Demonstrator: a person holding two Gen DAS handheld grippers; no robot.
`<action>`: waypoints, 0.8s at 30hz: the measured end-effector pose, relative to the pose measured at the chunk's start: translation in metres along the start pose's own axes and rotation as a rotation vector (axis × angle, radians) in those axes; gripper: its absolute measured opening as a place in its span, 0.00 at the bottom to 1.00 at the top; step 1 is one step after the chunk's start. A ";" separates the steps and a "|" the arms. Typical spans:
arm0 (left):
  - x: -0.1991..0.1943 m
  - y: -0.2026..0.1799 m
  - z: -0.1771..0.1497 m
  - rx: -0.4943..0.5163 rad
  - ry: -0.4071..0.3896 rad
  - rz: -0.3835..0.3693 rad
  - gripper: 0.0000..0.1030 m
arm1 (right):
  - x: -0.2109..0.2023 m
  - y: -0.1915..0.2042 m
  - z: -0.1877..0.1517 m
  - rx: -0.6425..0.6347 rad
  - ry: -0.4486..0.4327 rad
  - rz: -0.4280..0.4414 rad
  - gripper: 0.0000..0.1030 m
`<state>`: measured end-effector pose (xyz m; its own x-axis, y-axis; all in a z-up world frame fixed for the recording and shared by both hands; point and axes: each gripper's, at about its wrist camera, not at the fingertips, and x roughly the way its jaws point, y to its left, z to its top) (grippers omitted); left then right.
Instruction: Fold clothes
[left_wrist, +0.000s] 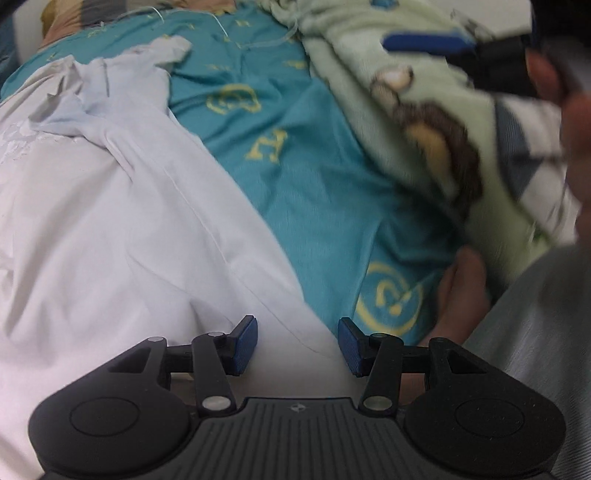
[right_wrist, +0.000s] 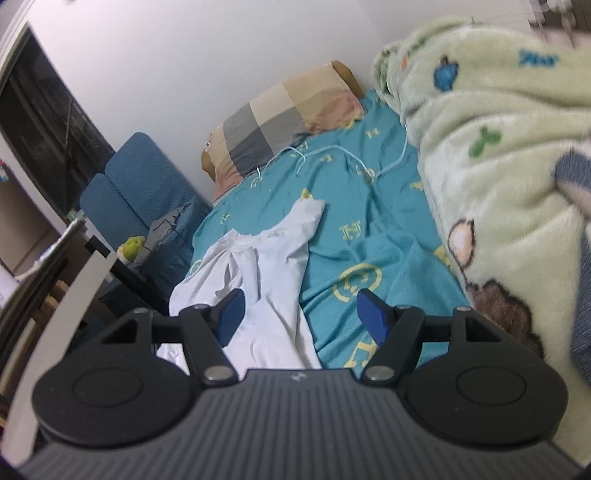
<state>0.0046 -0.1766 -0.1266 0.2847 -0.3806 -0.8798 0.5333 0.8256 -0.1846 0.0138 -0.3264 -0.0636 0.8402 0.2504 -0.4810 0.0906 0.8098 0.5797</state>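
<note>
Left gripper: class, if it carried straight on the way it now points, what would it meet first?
Most likely the crumpled white cotton garment lying on the teal patterned bedsheet. The left gripper, jaws open and empty, points along the white cloth's right edge, so it could graze the sheet instead; depth is unclear.

A crumpled white cotton shirt (right_wrist: 258, 266) lies on the left part of the teal patterned bedsheet (right_wrist: 369, 236) — a pale green fleece blanket (right_wrist: 480, 166) is heaped along its right side. Behind both, at the head, rests a checked patchwork pillow (right_wrist: 280, 125); left of the bed stands a blue padded chair (right_wrist: 136, 184).
</note>
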 end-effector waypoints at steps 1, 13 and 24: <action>0.001 -0.002 -0.003 0.018 0.002 0.008 0.47 | 0.002 -0.003 0.000 0.018 0.002 0.001 0.68; -0.109 0.070 -0.008 -0.295 -0.158 -0.175 0.04 | 0.011 -0.006 -0.001 0.044 0.031 -0.008 0.68; -0.108 0.177 -0.049 -0.648 -0.042 -0.033 0.05 | 0.051 0.039 -0.029 -0.195 0.240 0.000 0.67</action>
<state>0.0288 0.0309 -0.0853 0.3140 -0.4151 -0.8539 -0.0430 0.8922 -0.4495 0.0442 -0.2670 -0.0846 0.6879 0.3498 -0.6359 -0.0330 0.8904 0.4540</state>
